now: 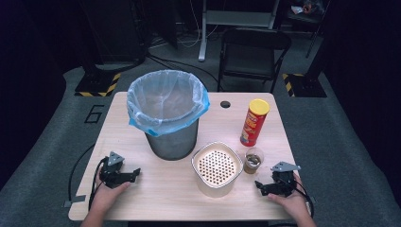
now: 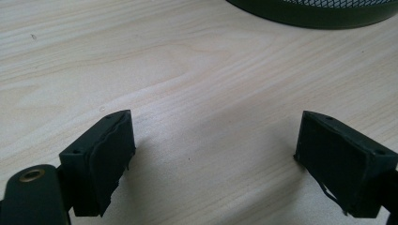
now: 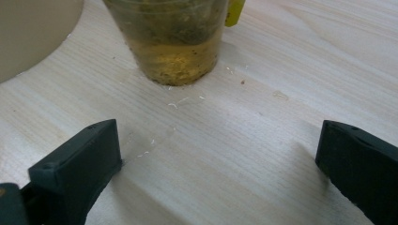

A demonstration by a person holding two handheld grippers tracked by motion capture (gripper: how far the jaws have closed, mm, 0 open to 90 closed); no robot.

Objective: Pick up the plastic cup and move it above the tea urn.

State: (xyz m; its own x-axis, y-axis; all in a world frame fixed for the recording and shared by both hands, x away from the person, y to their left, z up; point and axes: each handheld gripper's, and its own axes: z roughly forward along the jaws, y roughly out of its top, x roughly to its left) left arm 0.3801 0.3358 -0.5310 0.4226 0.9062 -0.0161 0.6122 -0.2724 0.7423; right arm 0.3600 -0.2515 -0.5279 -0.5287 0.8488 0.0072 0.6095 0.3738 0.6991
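Note:
A mesh waste bin (image 1: 171, 137) lined with a blue plastic bag (image 1: 165, 101) stands on the wooden table (image 1: 156, 189). Beside it sits a cream container topped with a perforated strainer (image 1: 216, 166). A clear plastic cup (image 1: 253, 161) holds brownish liquid with dregs; in the right gripper view the cup (image 3: 176, 42) is just ahead of the jaws. A red crisps tube with a yellow lid (image 1: 254, 122) stands upright behind the cup. My left gripper (image 1: 136, 173) (image 2: 213, 159) rests open on the table near the bin's base (image 2: 319, 11). My right gripper (image 1: 257, 185) (image 3: 218, 164) is open, nothing between its jaws.
A round cable hole (image 1: 225, 104) is in the table's far edge. A black folding chair (image 1: 253, 52) stands behind the table. Black-and-yellow striped stand feet (image 1: 97, 85) sit on the grey floor. Small crumbs (image 3: 173, 104) lie on the wood near the cup.

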